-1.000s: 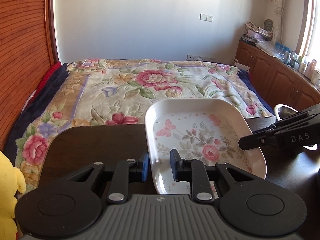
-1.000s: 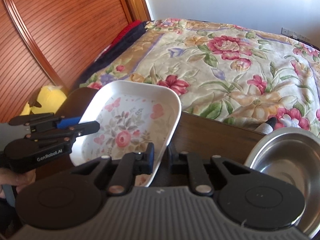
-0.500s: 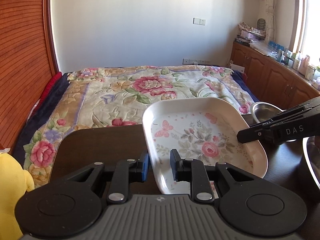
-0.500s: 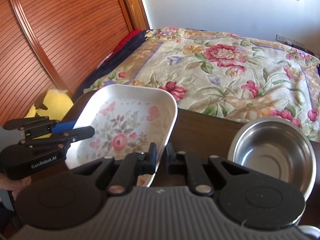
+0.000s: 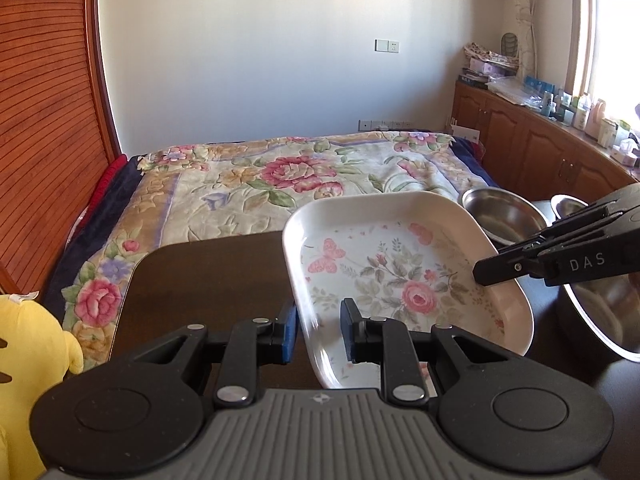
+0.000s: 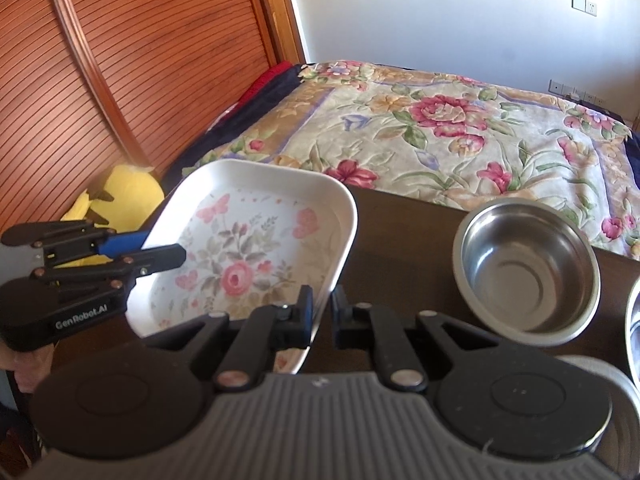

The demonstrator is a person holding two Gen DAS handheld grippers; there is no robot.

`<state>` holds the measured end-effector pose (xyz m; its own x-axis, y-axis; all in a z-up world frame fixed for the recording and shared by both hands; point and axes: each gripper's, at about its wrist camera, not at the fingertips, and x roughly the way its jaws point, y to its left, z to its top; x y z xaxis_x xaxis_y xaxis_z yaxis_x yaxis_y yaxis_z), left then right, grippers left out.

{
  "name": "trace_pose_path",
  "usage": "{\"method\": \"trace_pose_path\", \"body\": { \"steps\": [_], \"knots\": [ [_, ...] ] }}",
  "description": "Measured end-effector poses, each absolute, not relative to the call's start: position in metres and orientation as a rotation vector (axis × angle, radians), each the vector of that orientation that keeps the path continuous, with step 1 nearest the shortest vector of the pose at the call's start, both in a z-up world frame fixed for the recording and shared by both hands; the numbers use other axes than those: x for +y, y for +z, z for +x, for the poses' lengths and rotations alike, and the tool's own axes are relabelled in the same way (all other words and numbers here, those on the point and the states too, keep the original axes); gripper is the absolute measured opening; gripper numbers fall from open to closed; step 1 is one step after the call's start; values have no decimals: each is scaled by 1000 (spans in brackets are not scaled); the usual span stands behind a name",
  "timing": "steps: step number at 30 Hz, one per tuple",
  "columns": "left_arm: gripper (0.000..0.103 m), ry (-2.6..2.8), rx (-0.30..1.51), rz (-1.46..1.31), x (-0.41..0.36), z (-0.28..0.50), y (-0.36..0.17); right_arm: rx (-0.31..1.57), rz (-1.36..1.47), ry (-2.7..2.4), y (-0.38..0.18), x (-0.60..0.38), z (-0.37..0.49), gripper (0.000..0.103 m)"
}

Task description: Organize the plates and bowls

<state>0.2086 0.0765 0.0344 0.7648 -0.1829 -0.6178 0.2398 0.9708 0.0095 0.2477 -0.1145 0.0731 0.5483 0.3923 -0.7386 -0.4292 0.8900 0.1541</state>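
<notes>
Grippers pinch opposite rims of a white rectangular floral-print tray (image 5: pixel 400 276), held tilted above a dark wooden table (image 5: pixel 208 280). The left gripper (image 5: pixel 318 330) clamps its left rim, the right gripper (image 6: pixel 322 316) its right rim. Only the right view fully shows a round steel bowl (image 6: pixel 528 268) beside it; only the left shows wooden cabinets (image 5: pixel 532 148).

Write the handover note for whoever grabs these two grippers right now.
Left gripper: shut on the floral tray's left rim.
Right gripper: shut on its right rim.
The tray looks held off the dark table.
Steel bowl stands on the table right of the tray; more steel bowls show at the right edge.
Done: tray gripped.
Left: place the tray, sort the bowls.
</notes>
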Motion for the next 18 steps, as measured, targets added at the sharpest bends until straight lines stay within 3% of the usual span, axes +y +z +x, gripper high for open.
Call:
{"method": "trace_pose_path", "body": {
  "steps": [18],
  "knots": [
    [23, -247, 660, 109, 72, 148, 36, 844, -95, 486, 80, -119, 189, 11]
  ]
}}
